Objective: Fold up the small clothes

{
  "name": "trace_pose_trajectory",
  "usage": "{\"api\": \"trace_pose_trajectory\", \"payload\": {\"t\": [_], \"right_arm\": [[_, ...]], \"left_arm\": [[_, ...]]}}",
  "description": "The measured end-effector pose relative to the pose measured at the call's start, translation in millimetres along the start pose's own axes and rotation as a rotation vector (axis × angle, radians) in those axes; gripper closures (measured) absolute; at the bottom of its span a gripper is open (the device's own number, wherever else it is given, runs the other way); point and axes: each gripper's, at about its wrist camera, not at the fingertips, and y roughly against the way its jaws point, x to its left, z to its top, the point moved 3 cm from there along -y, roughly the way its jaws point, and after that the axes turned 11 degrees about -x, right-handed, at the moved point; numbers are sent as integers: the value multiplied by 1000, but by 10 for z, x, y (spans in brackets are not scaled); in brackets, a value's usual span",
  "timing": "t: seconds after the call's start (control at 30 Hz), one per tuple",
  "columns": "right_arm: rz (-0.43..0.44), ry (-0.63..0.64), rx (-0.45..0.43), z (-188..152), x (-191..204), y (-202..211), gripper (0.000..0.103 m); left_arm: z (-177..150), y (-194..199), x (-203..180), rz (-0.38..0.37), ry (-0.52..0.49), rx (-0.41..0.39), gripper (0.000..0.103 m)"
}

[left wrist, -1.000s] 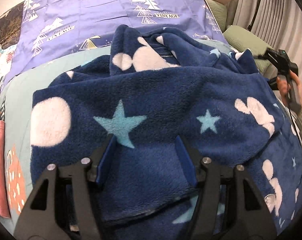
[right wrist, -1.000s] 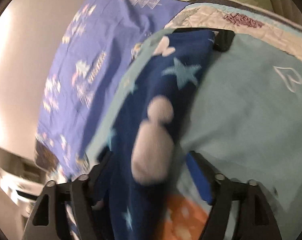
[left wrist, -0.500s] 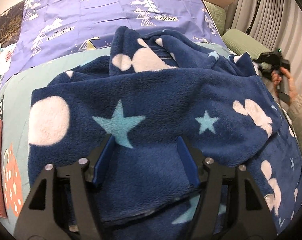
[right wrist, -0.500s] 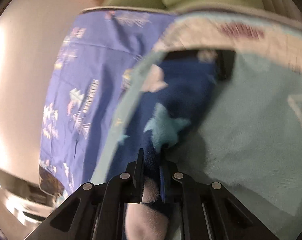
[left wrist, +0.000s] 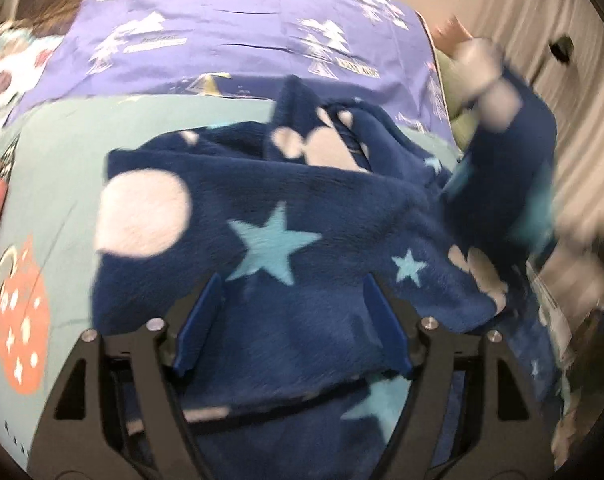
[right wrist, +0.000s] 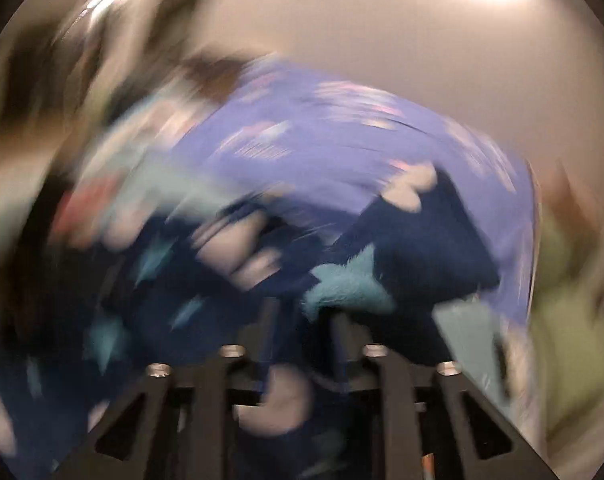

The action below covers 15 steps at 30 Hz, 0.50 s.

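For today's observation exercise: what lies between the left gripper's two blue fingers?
In the left wrist view, the navy fleece garment fills the gap between the left gripper fingers, its folded edge showing there.

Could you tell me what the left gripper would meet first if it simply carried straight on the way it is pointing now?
Most likely the navy fleece garment: the left gripper points down at it, open, with the fabric lying between and ahead of its blue fingers. How close the fleece already is cannot be judged.

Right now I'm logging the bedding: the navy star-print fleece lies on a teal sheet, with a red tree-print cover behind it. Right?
Not quite. The cover behind the navy star-print fleece is purple, not red; the left wrist view shows it. The teal sheet is right.
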Motion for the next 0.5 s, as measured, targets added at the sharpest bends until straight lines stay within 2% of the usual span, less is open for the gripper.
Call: {"api": "trace_pose_trajectory", "payload": {"t": [0.03,0.07,0.13,0.2,0.27,0.33,0.5], "right_arm": [[1,123,15,-80,362,19,60],[10,184,27,-148,575,42,60],[-26,218,26,-242,738,133,60],[-10,133,31,-247,593,252,58],[13,48,33,-262,393,328,50],[-40,8,41,-285,195,374,42],[-92,-112,96,-423,-175,385,38]], "left_arm": [[0,33,21,-1,9,-2,29],[2,70,47,-2,16,-6,29],[4,144,74,-10,21,-11,28],[1,171,71,-28,26,-17,26],[-1,181,65,-63,56,-11,26],[-19,205,58,-94,102,-3,26],[-134,326,-6,-277,221,28,15]]}}
